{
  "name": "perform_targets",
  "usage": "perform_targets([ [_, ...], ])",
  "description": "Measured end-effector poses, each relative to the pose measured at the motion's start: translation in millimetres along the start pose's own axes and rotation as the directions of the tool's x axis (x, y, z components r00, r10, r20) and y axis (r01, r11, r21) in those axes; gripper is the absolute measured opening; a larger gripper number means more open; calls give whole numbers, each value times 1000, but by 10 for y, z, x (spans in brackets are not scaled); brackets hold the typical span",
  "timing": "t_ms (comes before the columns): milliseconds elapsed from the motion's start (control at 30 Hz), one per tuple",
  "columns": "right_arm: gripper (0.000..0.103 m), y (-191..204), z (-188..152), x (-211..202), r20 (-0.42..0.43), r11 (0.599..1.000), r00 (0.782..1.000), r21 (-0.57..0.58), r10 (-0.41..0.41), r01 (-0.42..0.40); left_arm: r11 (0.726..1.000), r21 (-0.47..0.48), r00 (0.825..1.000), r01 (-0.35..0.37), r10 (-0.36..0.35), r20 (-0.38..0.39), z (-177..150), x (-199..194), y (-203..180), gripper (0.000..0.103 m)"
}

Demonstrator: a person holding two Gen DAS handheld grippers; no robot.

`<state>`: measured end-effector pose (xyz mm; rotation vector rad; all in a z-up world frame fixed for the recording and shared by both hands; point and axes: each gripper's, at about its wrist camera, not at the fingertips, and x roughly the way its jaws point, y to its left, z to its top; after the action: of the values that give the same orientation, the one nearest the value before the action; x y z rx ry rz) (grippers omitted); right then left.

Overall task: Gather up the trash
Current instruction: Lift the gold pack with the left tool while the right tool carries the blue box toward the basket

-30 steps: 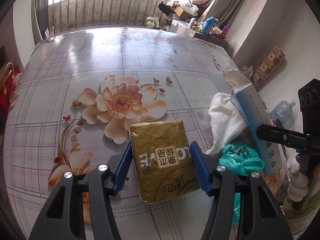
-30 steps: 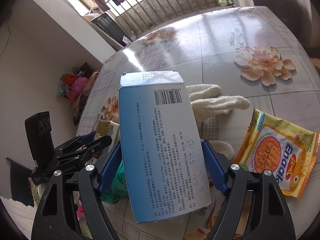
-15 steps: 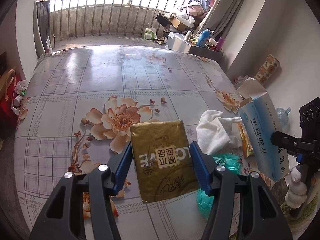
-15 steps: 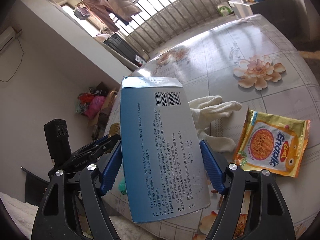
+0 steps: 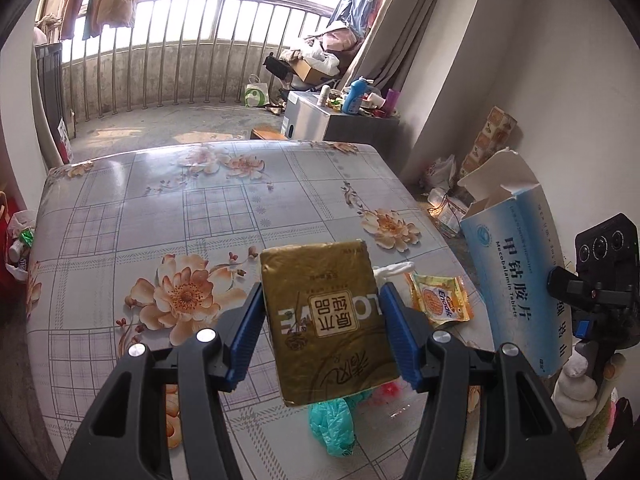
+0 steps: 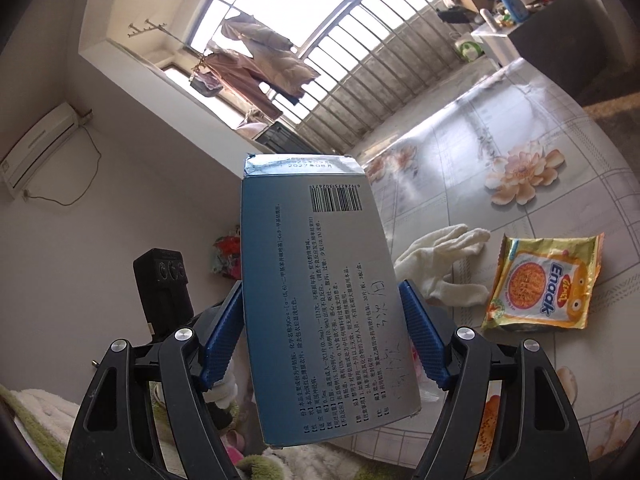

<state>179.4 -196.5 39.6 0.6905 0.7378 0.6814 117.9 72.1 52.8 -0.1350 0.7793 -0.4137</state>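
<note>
L gripper [image 5: 322, 328] clamps gold pack [image 5: 328, 320]; R gripper [image 6: 322, 340] clamps blue box [image 6: 320, 304], both above bench [image 5: 160, 216].

1. A table [image 5: 120, 216] under a floral, grid-patterned cloth fills the room's middle.
2. A barred balcony railing [image 5: 168, 68] stands before bright windows [image 6: 280, 8], with clothes [image 6: 256, 68] hanging there.
3. A cluttered cabinet [image 5: 340, 126] stands beside a curtain [image 5: 384, 40].
4. An air conditioner [image 6: 38, 148] hangs on the plain wall.
</note>
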Motion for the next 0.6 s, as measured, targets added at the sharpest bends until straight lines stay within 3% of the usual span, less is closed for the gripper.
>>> perform_targets([
  [300, 71, -317, 39, -709, 214, 995, 977, 96, -2, -19, 979, 148, 990, 142, -140, -25, 377, 262, -835, 57],
  [467, 71, -619, -35, -1173, 330, 982, 941, 190, -79, 16, 948, 211, 970, 239, -222, -100, 553, 597, -1361, 57],
  [600, 71, -836, -146, -1470, 401, 961, 897, 267, -184, 77, 915, 266, 949, 304, -267, -168, 632, 873, -1854, 57],
])
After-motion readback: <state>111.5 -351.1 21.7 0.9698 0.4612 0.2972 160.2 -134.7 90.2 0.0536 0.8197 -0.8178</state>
